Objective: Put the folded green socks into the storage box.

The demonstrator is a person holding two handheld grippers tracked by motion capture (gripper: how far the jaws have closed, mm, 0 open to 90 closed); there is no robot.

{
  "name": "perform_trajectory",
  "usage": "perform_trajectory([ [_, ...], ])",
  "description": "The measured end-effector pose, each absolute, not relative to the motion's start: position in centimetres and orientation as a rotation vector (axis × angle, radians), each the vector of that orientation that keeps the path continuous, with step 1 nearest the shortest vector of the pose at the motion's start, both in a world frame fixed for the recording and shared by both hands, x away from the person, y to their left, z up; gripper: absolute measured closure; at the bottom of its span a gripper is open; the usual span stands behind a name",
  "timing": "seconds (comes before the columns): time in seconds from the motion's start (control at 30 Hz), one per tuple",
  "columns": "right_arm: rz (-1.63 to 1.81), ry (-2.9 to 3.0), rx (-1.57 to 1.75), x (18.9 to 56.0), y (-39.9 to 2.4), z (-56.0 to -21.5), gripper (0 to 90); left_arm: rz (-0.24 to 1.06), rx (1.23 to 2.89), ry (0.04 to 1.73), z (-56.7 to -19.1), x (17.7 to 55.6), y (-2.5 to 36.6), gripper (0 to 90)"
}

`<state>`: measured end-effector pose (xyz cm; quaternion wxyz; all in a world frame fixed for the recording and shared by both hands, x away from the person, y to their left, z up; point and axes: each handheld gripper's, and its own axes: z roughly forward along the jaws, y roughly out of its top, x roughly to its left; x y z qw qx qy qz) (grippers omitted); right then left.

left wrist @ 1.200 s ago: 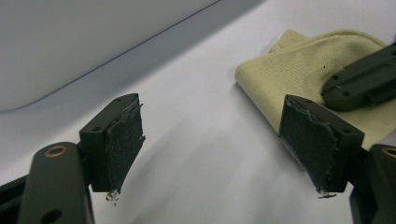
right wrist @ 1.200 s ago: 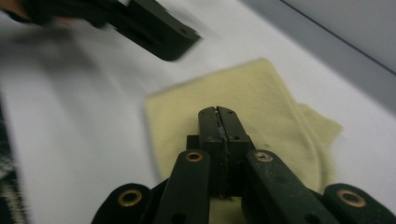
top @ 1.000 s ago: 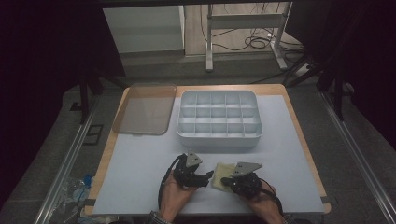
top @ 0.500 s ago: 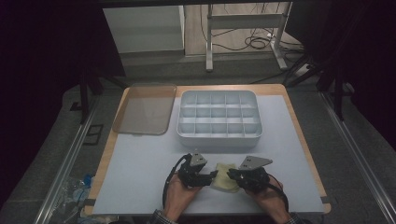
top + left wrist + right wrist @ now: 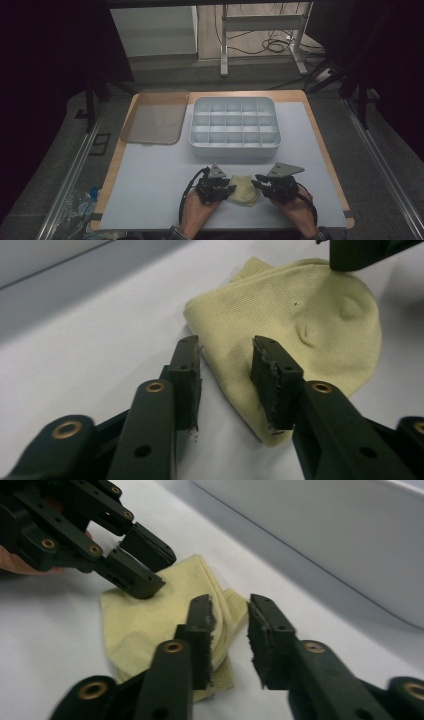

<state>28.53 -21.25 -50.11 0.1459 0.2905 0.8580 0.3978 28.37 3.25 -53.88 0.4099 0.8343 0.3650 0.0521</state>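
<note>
High view, folded yellow cloth (image 5: 243,188) on white table (image 5: 150,185), left gripper (image 5: 226,190) jaws just closing around its edge without pinching, right gripper (image 5: 258,184) jaws just opening, slightly apart beside it.

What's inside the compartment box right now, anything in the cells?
From the high view, the box cells that face the camera look empty, with only pale floors showing. The front row's floors are partly hidden behind the near wall, so small items there can't be ruled out.
</note>
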Motion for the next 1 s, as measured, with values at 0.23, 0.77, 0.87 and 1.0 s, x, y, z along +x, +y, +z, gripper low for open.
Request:
perform_trajectory([
  [0.23,1.151,2.483,0.839,28.8,-20.7,-50.9,54.1,0.067,2.074,0.935,-54.0,28.5,3.3,76.7],
  [0.77,1.104,2.486,0.839,29.9,-19.1,-52.7,47.5,0.124,2.078,0.903,-52.5,28.3,3.0,84.8],
  [0.87,1.090,2.489,0.835,30.0,-19.0,-52.8,47.6,0.129,2.080,0.897,-52.2,28.3,2.8,84.8],
  [1.0,1.087,2.494,0.843,30.1,-18.9,-53.0,47.7,0.133,2.093,0.890,-51.9,28.4,2.6,84.8],
])
